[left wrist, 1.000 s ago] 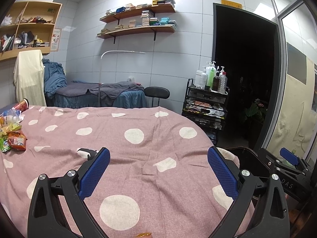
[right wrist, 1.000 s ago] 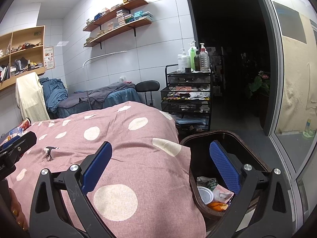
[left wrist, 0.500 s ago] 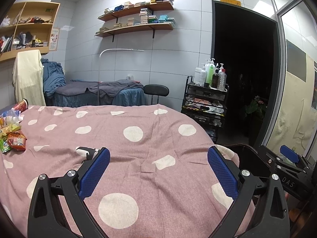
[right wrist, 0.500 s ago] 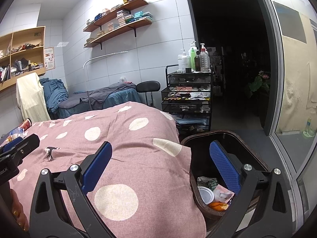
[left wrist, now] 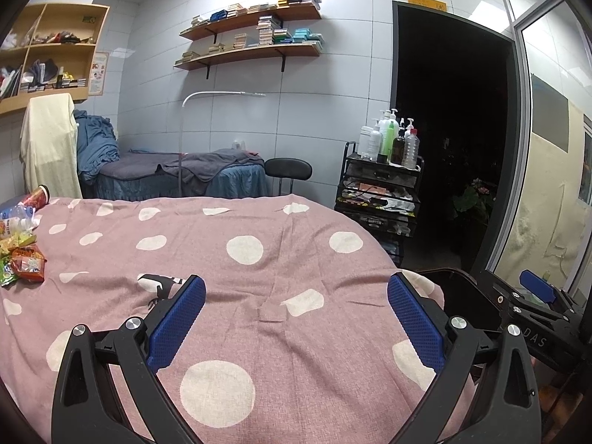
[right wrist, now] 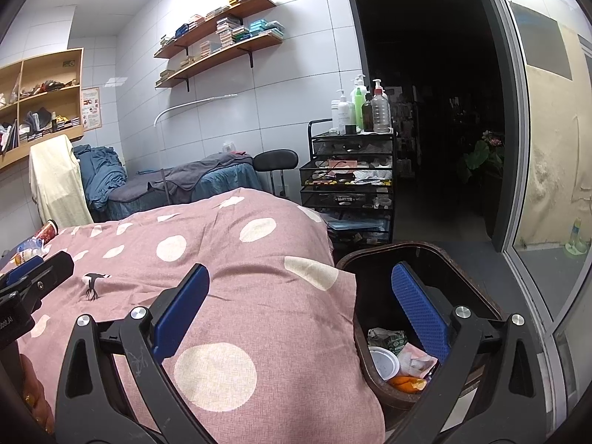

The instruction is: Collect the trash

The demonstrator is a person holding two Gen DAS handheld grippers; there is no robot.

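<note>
A pink polka-dot bed (left wrist: 281,273) carries snack wrappers (left wrist: 22,259), a bottle (left wrist: 16,216) and a red cup (left wrist: 39,197) at its left edge.

Bright, even indoor light; strong fisheye bending in both views.

The white tiled wall (left wrist: 229,118) is evenly lit from above, with a glare patch near the wooden cubby shelf (left wrist: 48,51). The doorway (right wrist: 425,118) is almost black and shows little detail. The spotted pink cover (left wrist: 259,259) is sharp, with soft shadows. Frame corners are dark, and straight edges curve toward the rim.
</note>
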